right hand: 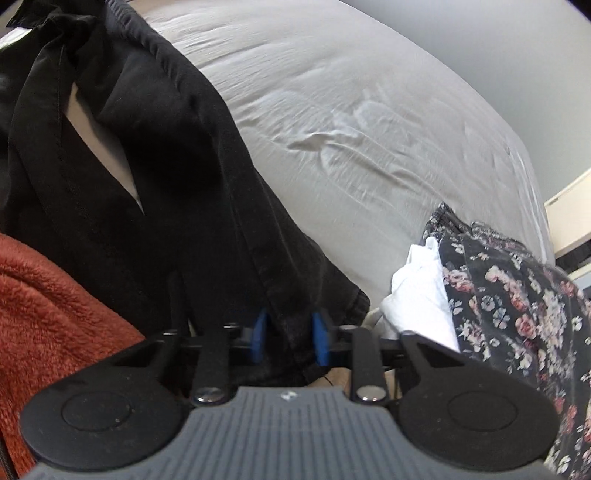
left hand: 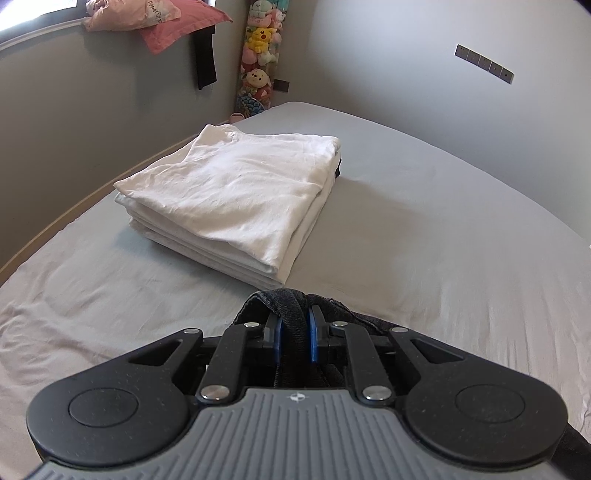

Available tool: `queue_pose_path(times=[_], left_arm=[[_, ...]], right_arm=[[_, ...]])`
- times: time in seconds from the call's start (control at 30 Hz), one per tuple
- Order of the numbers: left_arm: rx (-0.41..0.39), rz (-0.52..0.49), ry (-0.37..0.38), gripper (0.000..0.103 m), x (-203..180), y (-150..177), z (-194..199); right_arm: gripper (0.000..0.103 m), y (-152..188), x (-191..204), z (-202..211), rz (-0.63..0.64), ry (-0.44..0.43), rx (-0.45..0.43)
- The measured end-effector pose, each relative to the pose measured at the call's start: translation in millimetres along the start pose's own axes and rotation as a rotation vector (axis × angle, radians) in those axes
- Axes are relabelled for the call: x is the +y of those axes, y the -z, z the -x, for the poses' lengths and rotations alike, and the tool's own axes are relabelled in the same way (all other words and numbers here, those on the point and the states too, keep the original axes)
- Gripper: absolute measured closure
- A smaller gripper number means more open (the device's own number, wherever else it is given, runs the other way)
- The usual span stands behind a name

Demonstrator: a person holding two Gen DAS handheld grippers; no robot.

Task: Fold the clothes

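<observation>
Pinching a dark band of black fabric between its blue pads [left hand: 314, 332], the left gripper [left hand: 295, 328] hangs low over the bed [left hand: 443, 229], which is covered with a pale grey sheet. The band runs up between the fingers and bunches just past their tips. Beyond it, near the left edge of the bed, sits a stack of folded white clothes [left hand: 236, 199], squared and several layers deep, with a small dark edge showing at its far right corner. In the room's corner stands a tall column of plush toys [left hand: 260, 51], and a pink pillow [left hand: 173, 26] lies on the window ledge above a hanging black strip.

The right gripper [right hand: 290, 332] is closed on the black garment [right hand: 166, 166] too: a hem-side fold passes between its blue pads [right hand: 319, 336], which press it from both sides. From there the garment spreads up and to the left, draped and creased, with a pale gap showing through one opening. A rust-red fleecy cloth [right hand: 48, 306] lies at the lower left, touching the black garment. To the right, a dark floral garment [right hand: 517, 314] lies heaped with a crumpled white piece [right hand: 417, 295] beside it. The wrinkled sheet fills the space behind.
</observation>
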State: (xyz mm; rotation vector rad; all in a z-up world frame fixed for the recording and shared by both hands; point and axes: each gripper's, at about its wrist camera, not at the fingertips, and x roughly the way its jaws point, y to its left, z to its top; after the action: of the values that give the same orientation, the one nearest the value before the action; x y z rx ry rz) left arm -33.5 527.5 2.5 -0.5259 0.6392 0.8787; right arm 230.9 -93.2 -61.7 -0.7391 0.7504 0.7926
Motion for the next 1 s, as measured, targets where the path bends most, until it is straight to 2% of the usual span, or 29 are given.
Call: queue_pose_path(times=[0.1, 0.33, 0.5, 0.67, 1.0], left_arm=[[-0.026, 0.012, 0.0, 0.087, 2.3, 0.0, 7.8], [-0.148, 0.086, -0.013, 0.087, 26.1, -15.7, 45.6], [-0.162, 0.044, -0.062, 0.087, 34.1, -30.7, 47.1], [-0.13, 0.001, -0.108, 0.087, 20.2, -35.1, 11.3], [-0.111, -0.088, -0.147, 0.087, -22.4, -59.8, -75.4]], right_arm=[[0.088, -8.1, -9.3, 6.4, -0.039, 0.008, -0.023], [0.091, -34.4, -33.0, 20.8, -0.105, 0.036, -0.07], [0.091, -78.4, -52.4, -1.0, -0.102, 0.034, -0.007], [0.091, -120.4, -55.8, -56.7, -0.058, 0.067, 0.097], [0.091, -200.4, -87.8, -173.5, -0.108, 0.224, 0.09]])
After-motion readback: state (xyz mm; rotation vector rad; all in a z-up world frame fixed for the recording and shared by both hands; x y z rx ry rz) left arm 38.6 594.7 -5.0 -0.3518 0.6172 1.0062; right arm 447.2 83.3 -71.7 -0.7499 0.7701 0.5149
